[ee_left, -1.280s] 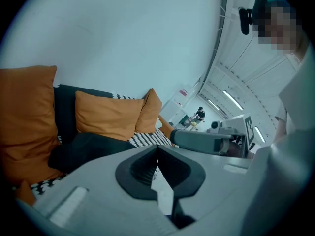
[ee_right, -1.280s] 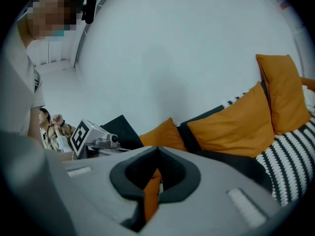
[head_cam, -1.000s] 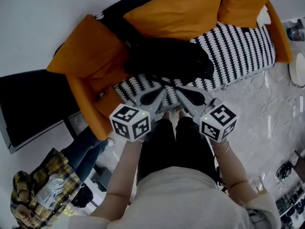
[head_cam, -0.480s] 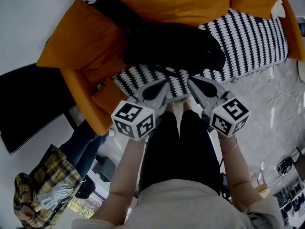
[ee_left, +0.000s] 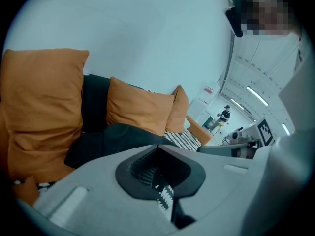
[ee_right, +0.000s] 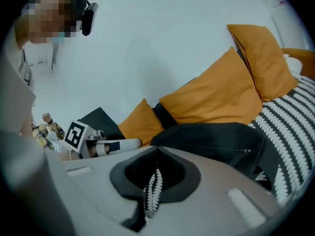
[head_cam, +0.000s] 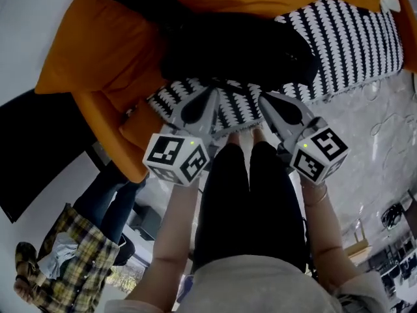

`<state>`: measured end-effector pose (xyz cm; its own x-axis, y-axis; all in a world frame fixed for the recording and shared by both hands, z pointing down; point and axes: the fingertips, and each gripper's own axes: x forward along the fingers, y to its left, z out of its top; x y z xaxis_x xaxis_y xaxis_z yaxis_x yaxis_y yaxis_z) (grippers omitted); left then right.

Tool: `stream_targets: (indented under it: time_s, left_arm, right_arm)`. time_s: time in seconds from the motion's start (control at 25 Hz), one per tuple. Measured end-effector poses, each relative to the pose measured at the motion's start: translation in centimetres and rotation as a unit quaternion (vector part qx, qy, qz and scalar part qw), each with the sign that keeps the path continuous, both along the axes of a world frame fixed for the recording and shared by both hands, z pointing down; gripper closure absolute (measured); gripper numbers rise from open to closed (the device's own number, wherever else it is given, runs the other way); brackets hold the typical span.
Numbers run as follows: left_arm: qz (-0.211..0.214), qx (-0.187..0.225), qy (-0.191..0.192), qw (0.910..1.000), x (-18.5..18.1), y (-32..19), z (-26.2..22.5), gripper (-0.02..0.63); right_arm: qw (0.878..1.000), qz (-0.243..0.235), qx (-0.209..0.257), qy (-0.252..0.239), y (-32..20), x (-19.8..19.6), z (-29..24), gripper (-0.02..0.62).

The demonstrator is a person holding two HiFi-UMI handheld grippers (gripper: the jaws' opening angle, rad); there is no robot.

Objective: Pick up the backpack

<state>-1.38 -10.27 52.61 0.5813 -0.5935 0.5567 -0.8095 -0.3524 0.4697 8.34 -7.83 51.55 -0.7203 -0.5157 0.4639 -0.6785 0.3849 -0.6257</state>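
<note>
While the left tool [head_cam: 210, 94] and right tool [head_cam: 266, 99] hover closed and empty, the backpack [head_cam: 242, 49] lies ungrasped; next, they must open and reach.

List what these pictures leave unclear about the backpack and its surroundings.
- Backpack handle and straps: head view, black on black, indistinct.
- Backpack's near edge: left gripper view, behind the left gripper.
- Sofa back and right end: head view, cut off by the picture's edges.
- Distant person: left gripper view, too small.
</note>
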Motion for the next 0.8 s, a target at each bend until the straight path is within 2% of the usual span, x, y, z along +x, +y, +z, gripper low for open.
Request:
stream_targets:
  time_s: [0.12, 0.28, 0.32, 0.36, 0.4, 0.44, 0.56, 0.68, 0.8]
  left_arm:
    - [0.007, 0.011, -0.013, 0.9998, -0.4, -1.1, 0.8, 0.6]
    - [0.039, 0.033, -0.034, 0.9981, -0.8, -2.6, 1.6, 0.6]
    - [0.045, 0.034, -0.037, 0.9977, -0.9, -3.0, 1.8, 0.587]
    - [0.05, 0.031, -0.037, 0.9976, -1.0, -3.4, 2.1, 0.518]
    - [0.053, 0.026, -0.039, 0.9975, -1.0, -3.8, 2.4, 0.48]
    - [0.053, 0.022, -0.044, 0.9974, -1.2, -4.1, 2.8, 0.479]
    - [0.043, 0.031, -0.093, 0.9942, -2.6, -5.1, 3.5, 0.434]
    - [0.045, 0.036, -0.157, 0.9859, -3.8, -6.1, 4.3, 0.377]
    - [0.04, 0.034, -0.195, 0.9793, -4.9, -7.7, 5.8, 0.318]
  right_arm:
    - [1.0, -0.001, -0.006, -0.002, 0.2, -0.2, 0.7, 0.592]
    - [1.0, -0.001, -0.014, -0.006, 0.3, -0.8, 1.4, 0.592]
    - [1.0, -0.002, -0.017, -0.01, 0.3, -0.8, 1.5, 0.592]
    - [1.0, -0.001, -0.02, -0.013, 0.2, -0.9, 1.6, 0.592]
    - [1.0, 0.0, -0.022, -0.016, 0.1, -0.9, 1.7, 0.592]
    - [1.0, 0.002, -0.024, -0.016, 0.1, -0.9, 1.9, 0.592]
    - [1.0, 0.0, -0.029, -0.01, 0.3, -1.0, 2.3, 0.592]
    - [0.999, -0.01, -0.038, -0.003, 0.4, -0.8, 2.6, 0.592]
    - [0.999, -0.013, -0.051, -0.006, 0.1, -0.6, 3.9, 0.592]
